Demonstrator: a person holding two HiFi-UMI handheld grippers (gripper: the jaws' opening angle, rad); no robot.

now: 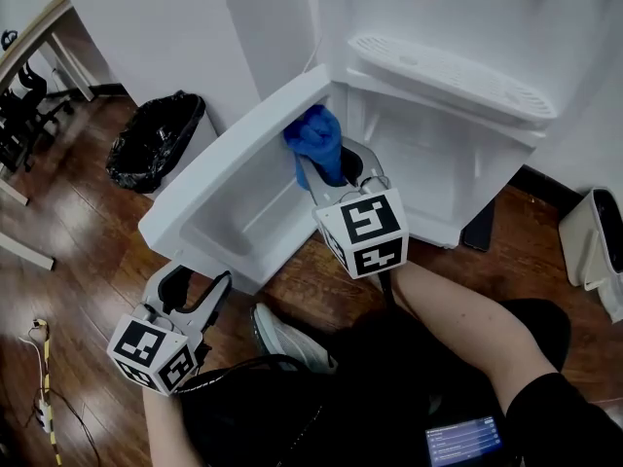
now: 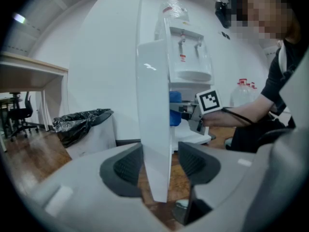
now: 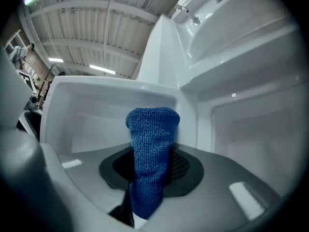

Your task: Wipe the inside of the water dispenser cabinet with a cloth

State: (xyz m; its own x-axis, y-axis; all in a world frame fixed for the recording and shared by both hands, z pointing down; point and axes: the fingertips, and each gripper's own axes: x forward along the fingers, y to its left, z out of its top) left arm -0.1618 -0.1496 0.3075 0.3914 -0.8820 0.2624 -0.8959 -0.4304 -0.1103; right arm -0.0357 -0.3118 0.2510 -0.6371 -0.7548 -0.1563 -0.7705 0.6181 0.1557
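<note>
The white water dispenser's cabinet door [image 1: 229, 168] is swung open to the left, baring the white cabinet inside [image 1: 438, 159]. My right gripper [image 1: 326, 168] is shut on a blue cloth [image 1: 316, 134], whose bunched end lies against the door's inner face near the hinge. In the right gripper view the cloth [image 3: 152, 129] stands up between the pads of my right gripper [image 3: 150, 166], with the door [image 3: 96, 105] behind it. My left gripper [image 1: 200, 285] is low at the left, shut on the door's free edge [image 2: 153, 105], which runs between the pads of my left gripper [image 2: 157, 166].
A bin lined with a black bag [image 1: 156, 139] stands left of the door by the wall. A desk [image 1: 39, 27] and a chair are at far left. A white container [image 1: 594, 241] sits on the floor at right. A cable [image 1: 44, 377] lies at bottom left. My knees and a shoe [image 1: 287, 339] are below.
</note>
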